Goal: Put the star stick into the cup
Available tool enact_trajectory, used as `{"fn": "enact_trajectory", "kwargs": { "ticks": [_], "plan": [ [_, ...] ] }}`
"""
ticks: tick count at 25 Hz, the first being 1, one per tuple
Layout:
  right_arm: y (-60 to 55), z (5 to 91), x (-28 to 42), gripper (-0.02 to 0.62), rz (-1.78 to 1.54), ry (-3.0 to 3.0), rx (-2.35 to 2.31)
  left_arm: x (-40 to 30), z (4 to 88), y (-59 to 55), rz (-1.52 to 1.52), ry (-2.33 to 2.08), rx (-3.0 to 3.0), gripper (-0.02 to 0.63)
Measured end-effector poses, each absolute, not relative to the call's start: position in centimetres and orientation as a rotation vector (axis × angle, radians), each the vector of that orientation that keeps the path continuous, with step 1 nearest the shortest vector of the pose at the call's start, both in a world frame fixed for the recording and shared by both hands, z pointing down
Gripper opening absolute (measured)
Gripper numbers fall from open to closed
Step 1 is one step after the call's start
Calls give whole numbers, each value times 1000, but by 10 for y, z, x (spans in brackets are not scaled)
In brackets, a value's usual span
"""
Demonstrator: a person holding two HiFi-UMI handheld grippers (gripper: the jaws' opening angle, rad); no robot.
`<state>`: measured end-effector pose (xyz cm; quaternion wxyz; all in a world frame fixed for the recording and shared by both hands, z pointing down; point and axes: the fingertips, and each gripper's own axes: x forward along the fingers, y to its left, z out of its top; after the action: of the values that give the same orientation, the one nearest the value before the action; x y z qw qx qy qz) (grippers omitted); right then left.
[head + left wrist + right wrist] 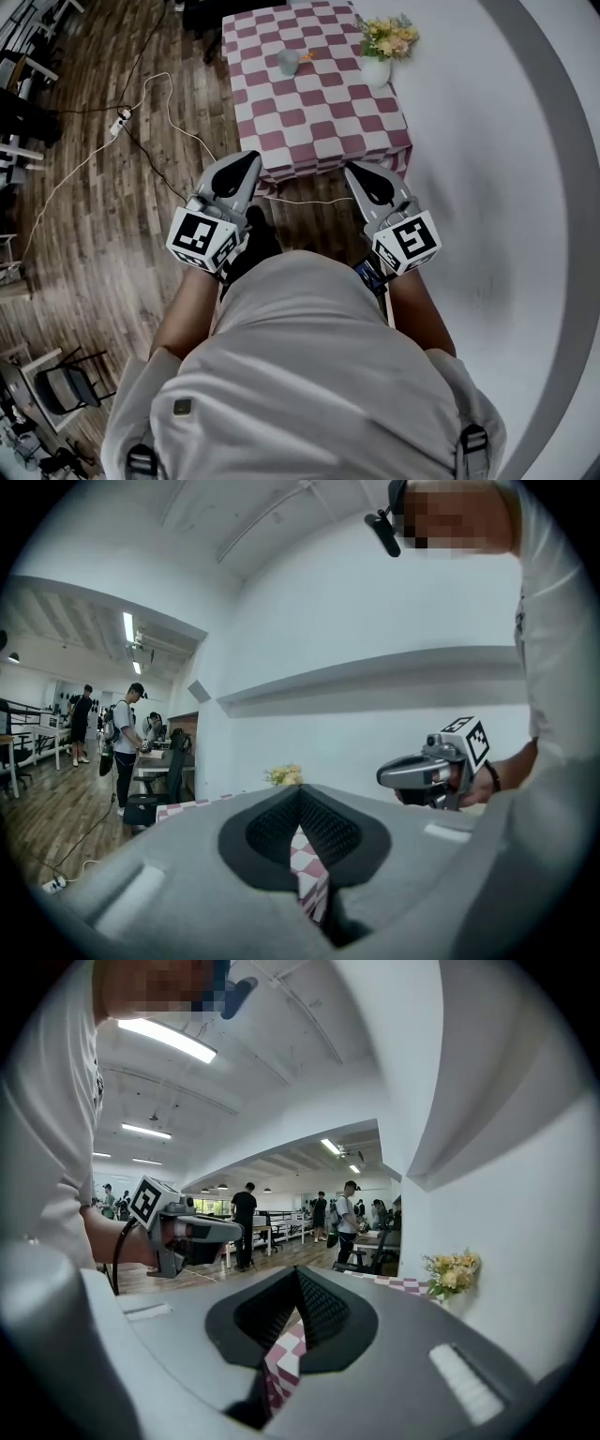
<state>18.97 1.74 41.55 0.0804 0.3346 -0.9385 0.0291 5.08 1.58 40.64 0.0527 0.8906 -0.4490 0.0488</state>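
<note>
Ahead of me stands a small table with a pink-and-white checked cloth (319, 112). A grey cup (289, 62) stands upright near its far edge, and a small orange star stick (308, 56) lies just to the right of it. Both grippers hover short of the table's near edge, over the floor. The left gripper (250, 158) and the right gripper (353, 170) are shut with nothing held. In the left gripper view the pads meet at the tip of the left gripper (300, 791); the right gripper view shows the same for the right gripper (298, 1271).
A white vase of yellow flowers (379, 67) stands at the table's far right corner. A power strip (119, 123) and cables lie on the wooden floor to the left. A chair (58, 386) stands at the lower left. People (246, 1223) stand far off.
</note>
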Motion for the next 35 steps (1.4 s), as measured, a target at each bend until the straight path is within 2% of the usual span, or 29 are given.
{"fn": "enact_trajectory", "kwargs": {
  "ticks": [13, 27, 35],
  "plan": [
    [68, 413, 186, 9, 80, -2815, 1015, 46, 396, 69, 169, -1346, 2759, 2],
    [97, 398, 130, 9, 39, -2778, 1112, -15, 382, 105, 145, -1280, 2806, 2],
    [105, 401, 110, 9, 17, -2767, 1104, -27, 384, 112, 123, -1258, 2812, 2]
  ]
}}
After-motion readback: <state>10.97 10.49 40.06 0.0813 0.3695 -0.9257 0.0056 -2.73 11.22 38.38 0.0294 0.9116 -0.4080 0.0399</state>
